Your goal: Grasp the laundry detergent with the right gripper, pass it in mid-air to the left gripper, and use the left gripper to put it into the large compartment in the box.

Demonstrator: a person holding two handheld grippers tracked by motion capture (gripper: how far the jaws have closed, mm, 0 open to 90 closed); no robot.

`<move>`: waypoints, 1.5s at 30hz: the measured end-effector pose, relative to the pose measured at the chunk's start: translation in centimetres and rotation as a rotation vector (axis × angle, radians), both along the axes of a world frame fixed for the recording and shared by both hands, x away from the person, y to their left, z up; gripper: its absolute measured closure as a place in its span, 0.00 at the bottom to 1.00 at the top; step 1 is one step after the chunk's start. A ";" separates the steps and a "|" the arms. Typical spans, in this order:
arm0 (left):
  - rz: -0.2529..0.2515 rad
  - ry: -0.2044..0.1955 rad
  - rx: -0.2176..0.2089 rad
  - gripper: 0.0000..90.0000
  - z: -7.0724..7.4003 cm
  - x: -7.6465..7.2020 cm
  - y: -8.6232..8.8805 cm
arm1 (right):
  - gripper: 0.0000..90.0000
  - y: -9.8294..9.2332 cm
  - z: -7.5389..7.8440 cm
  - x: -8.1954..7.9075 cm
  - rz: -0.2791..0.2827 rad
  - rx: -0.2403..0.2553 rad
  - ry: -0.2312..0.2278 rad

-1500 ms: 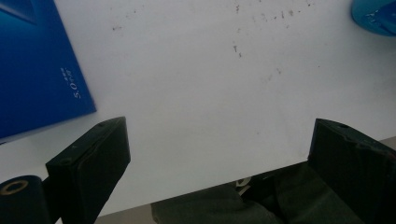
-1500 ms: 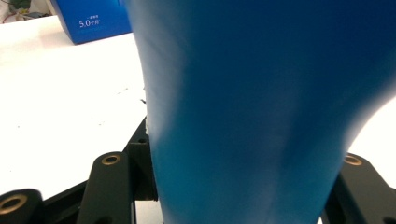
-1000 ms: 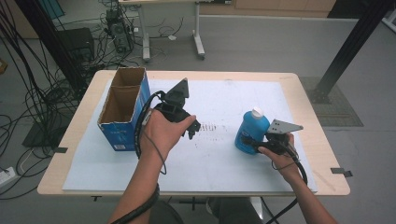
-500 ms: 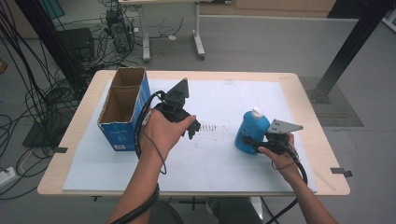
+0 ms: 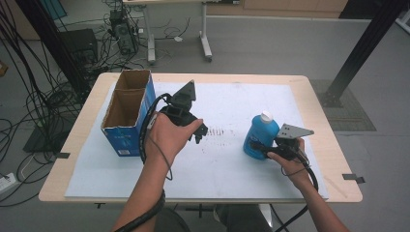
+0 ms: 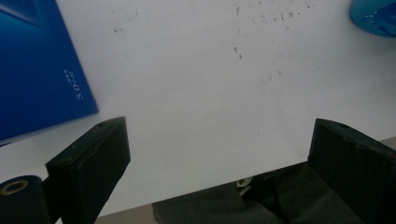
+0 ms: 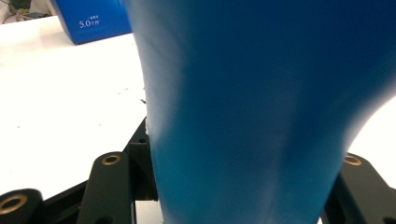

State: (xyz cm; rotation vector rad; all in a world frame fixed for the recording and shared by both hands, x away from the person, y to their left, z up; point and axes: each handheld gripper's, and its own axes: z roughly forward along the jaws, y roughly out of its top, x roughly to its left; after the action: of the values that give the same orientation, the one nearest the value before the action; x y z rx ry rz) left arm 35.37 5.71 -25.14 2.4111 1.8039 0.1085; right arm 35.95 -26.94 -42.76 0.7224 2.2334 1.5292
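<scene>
A blue bottle (image 5: 259,135) with a white cap stands upright on the white mat at the right. My right gripper (image 5: 257,146) is shut on its lower body; in the right gripper view the blue bottle (image 7: 261,107) sits between the two black jaws. My left gripper (image 5: 199,134) hovers over the middle of the mat, tilted downward. In the left gripper view its jaws stand wide apart with bare mat (image 6: 201,93) between them, so the left gripper (image 6: 219,154) is open and holds nothing.
An open blue cardboard box (image 5: 126,112) stands at the left of the mat; its blue side (image 6: 37,70) lies close to the left gripper. The wooden table (image 5: 333,145) borders the mat. Cables and a desk frame lie on the floor beyond.
</scene>
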 end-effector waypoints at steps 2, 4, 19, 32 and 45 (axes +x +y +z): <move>-0.003 0.001 0.003 0.07 0.0 0.0 0.1 | 0.48 0.0 0.0 0.0 0.000 0.000 0.000; 0.001 -0.001 0.001 0.07 0.0 0.0 0.1 | 0.48 0.0 0.0 0.0 -0.002 -0.002 0.002; 0.005 -0.007 0.001 0.07 0.0 -0.1 0.3 | 0.49 0.1 0.1 0.0 -0.010 -0.006 0.007; -0.018 -0.019 0.008 0.07 0.7 -0.4 0.3 | 0.49 0.1 0.6 0.1 -0.019 -0.018 0.036; -0.079 -0.037 0.010 0.07 2.7 -0.7 -0.2 | 0.49 -0.8 3.3 0.3 -0.030 -0.001 0.052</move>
State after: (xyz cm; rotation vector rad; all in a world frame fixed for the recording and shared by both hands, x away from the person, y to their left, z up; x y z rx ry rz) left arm 34.62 5.55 -22.45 2.4661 1.6946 0.1535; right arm 36.29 -27.78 -39.43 0.8005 2.2506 1.5112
